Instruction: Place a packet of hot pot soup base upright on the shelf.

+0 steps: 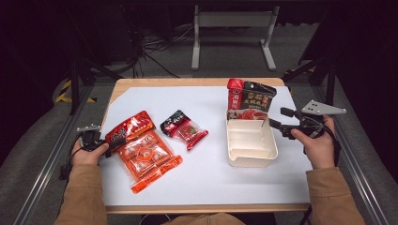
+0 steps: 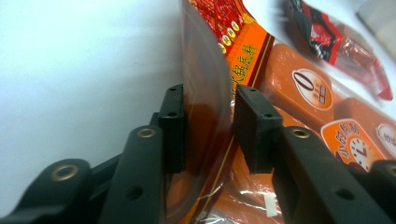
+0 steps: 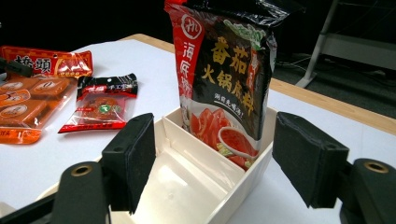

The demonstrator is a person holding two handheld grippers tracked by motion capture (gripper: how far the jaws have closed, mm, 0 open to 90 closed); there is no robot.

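Left gripper (image 1: 105, 146) sits at the left end of the orange snack pack (image 1: 143, 152), which lies flat on the white worktop (image 1: 206, 178) with its transparent edge between the fingers (image 2: 254, 123). One pad looks to be touching the film, the other stands just off it, so no real pinch yet and nothing lifted. Right gripper (image 1: 277, 119) hovers by the cream divided box (image 1: 251, 143), its fingers wide open and empty; a tomato-sauce pouch (image 1: 248, 101) stands upright in the box's far compartment. A small red-black packet (image 1: 184, 129) lies just beside the orange pack. Risks: the bite is only on thin slippery film, so the pack may slide out or tear once raised. A heavy pack hanging from one edge could swing and knock the small packet or the pouch.
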